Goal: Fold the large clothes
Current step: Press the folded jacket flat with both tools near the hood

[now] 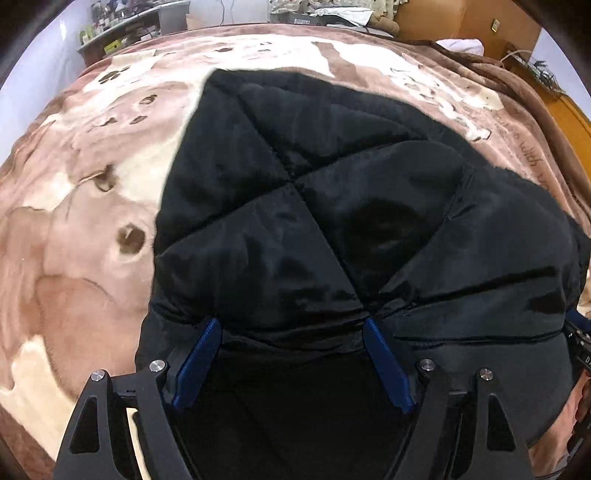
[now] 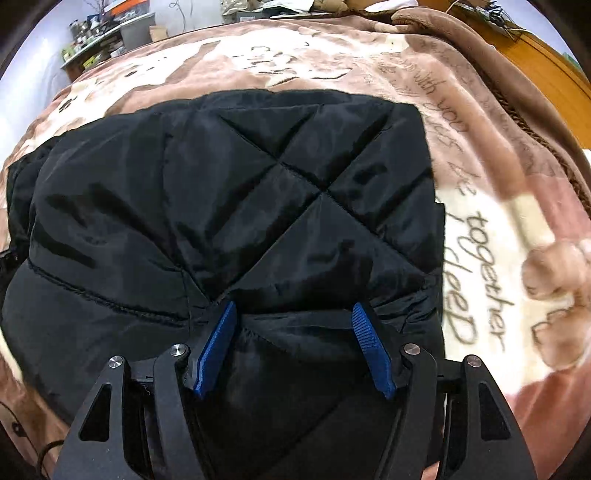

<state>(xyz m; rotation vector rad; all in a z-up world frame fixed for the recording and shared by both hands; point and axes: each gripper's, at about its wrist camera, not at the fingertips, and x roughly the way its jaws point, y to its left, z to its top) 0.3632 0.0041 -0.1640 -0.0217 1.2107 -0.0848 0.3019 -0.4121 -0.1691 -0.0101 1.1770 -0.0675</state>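
A black quilted padded jacket [image 1: 332,184] lies on a bed and fills the middle of both views, with a folded layer raised towards me. In the left wrist view, my left gripper [image 1: 291,321] holds its jaws wide. Its blue pads [image 1: 201,358] press on a thick bunch of the jacket's near edge. In the right wrist view, my right gripper [image 2: 293,306] clamps the same jacket [image 2: 221,184] at its near edge, a thick fold between the blue pads [image 2: 371,347]. The jacket looks sharp while the bedding is smeared by motion.
A brown and cream plush blanket [image 1: 74,221] with animal prints and lettering [image 2: 480,258] covers the bed under the jacket. Cluttered shelves [image 1: 122,33] stand beyond the far left corner. Orange wooden furniture [image 2: 546,62] runs along the right side.
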